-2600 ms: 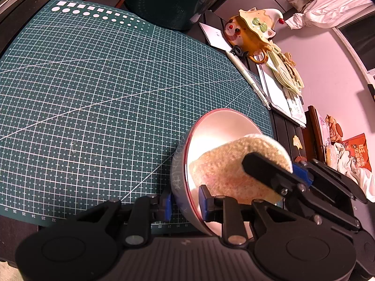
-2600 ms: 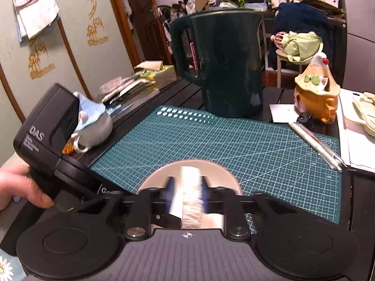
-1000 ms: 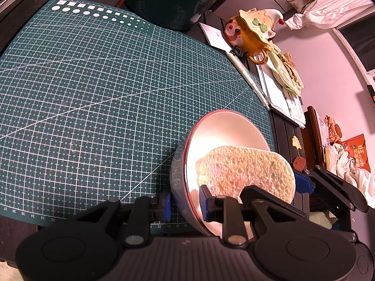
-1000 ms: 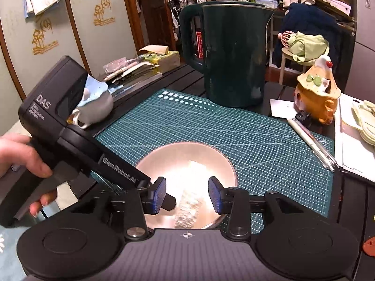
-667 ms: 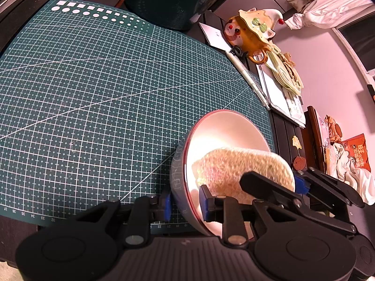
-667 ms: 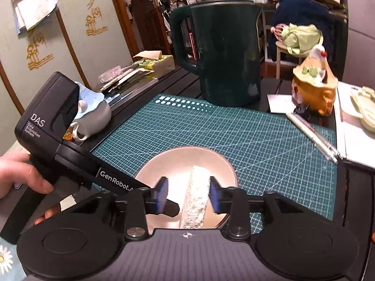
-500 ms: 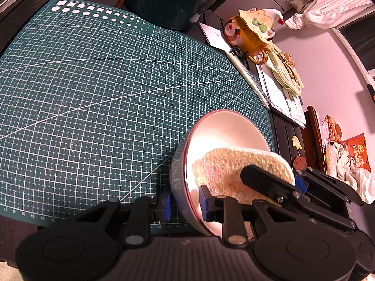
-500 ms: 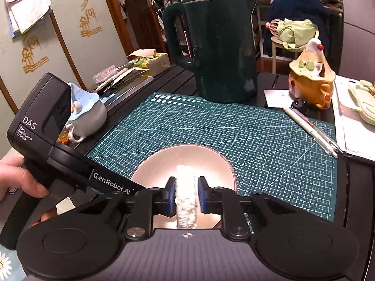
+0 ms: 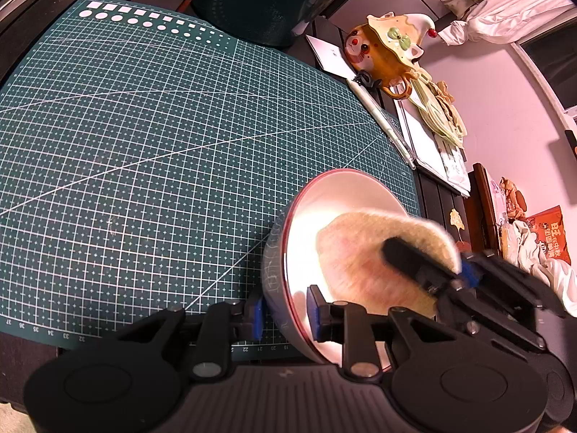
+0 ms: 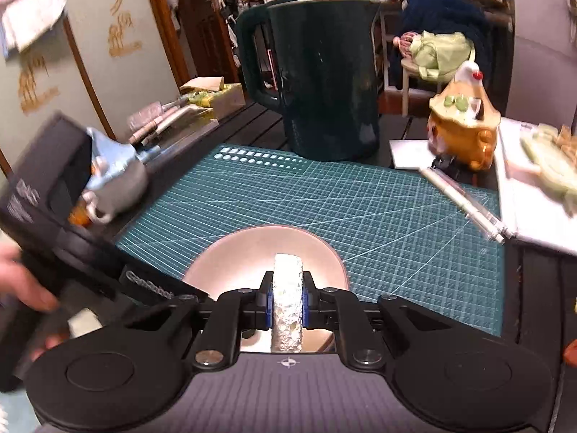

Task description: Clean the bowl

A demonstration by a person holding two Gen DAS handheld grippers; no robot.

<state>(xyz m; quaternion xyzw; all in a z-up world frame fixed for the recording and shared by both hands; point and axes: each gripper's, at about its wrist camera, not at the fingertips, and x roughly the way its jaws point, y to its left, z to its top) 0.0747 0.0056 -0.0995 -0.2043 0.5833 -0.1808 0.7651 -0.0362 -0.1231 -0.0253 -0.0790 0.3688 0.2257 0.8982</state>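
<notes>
Now the right gripper [image 10: 287, 305] is squeezing the sponge [image 10: 287, 299] on edge inside the bowl [image 9: 346, 198] — its long axis running away from the camera. The left gripper [image 9: 285, 312] is pinching the rim, tilting the bowl above the cutting mat [image 9: 162, 137]. Best to be sweeping wall to wall — pressing lightly.

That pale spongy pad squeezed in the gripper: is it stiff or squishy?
Probably squishy: the sponge looks porous and is pinched thin by the right gripper. Likely light too, since a narrow pinch holds it up inside the bowl. Its rough surface should resist slipping.
</notes>
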